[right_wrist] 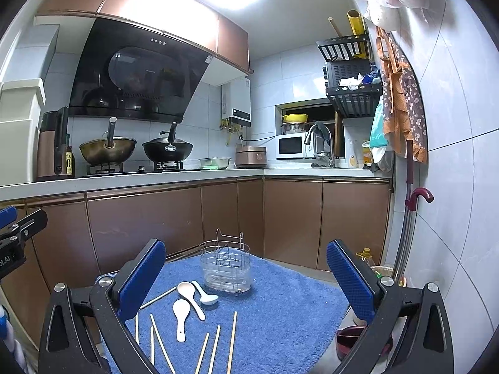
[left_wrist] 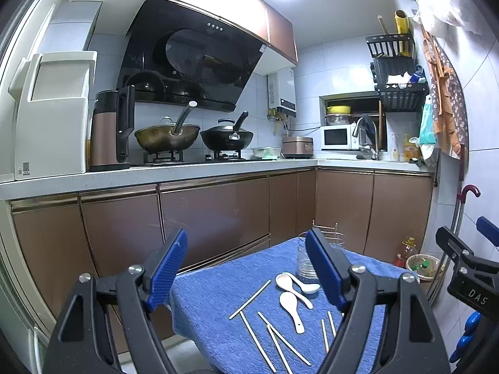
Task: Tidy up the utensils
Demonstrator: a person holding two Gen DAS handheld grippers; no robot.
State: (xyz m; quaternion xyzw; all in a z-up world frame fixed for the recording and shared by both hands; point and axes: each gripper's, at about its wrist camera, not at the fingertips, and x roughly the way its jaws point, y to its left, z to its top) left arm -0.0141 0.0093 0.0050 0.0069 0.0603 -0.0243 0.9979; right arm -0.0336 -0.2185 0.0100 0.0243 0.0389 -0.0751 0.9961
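A small table covered with a blue towel (left_wrist: 218,305) (right_wrist: 280,305) holds three white ceramic spoons (left_wrist: 291,307) (right_wrist: 181,314) and several wooden chopsticks (left_wrist: 255,336) (right_wrist: 232,339) lying loose. A wire utensil holder (right_wrist: 226,268) with a clear base stands at the far side; in the left wrist view it (left_wrist: 304,260) is partly hidden behind the left finger. My left gripper (left_wrist: 246,268) is open and empty, held above the table's near edge. My right gripper (right_wrist: 246,277) is open and empty, above the table. The right gripper also shows at the right edge of the left view (left_wrist: 467,268).
Brown kitchen cabinets (left_wrist: 202,215) and a counter with two woks (left_wrist: 168,135), a kettle (left_wrist: 110,131) and a microwave (left_wrist: 338,137) lie beyond. A bin (left_wrist: 424,265) and an oil bottle (left_wrist: 407,251) stand on the floor right of the table. A red bowl (right_wrist: 352,338) sits below right.
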